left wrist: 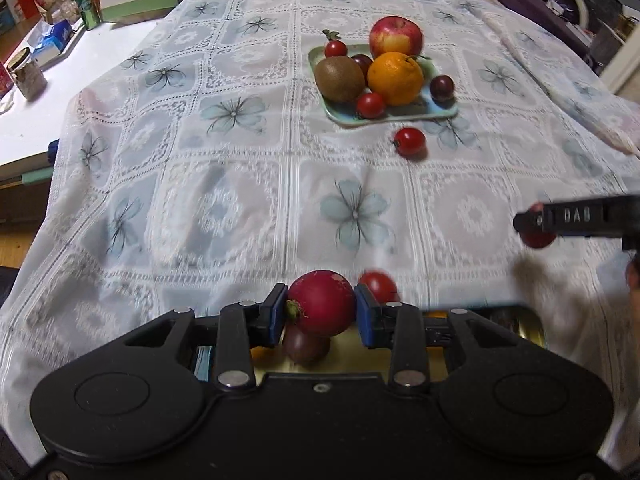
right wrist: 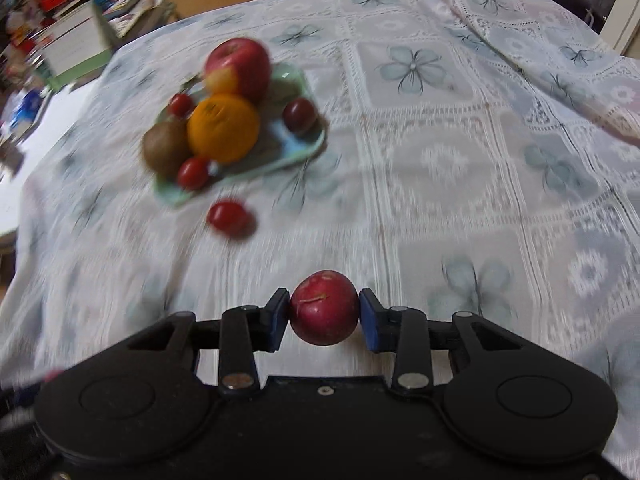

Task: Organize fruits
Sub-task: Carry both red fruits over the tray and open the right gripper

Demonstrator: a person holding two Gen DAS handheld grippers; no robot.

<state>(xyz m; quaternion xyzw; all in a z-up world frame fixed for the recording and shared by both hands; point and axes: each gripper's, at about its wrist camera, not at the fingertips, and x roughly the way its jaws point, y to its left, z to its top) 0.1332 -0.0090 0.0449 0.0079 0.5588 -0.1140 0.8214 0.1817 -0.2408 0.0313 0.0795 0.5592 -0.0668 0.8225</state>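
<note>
Left claw (left wrist: 321,312) pinches a radish (left wrist: 322,303); right claw (right wrist: 323,314) pinches a plum (right wrist: 324,307). We count most fruit on the tray (left wrist: 404,117); one tomato (left wrist: 409,142) lies beside it.

Matt lace-patterned tablecloth (left wrist: 240,160), glossy green plastic tray (left wrist: 400,118), fuzzy kiwi (left wrist: 339,79), shiny tomato (left wrist: 409,142).

Fruit on and around the green tray (left wrist: 344,120)

Apple (left wrist: 395,35), orange (left wrist: 395,78), kiwi (left wrist: 339,79) crowd the tray; one cherry tomato (left wrist: 409,142) lies just beside it on the cloth.
</note>
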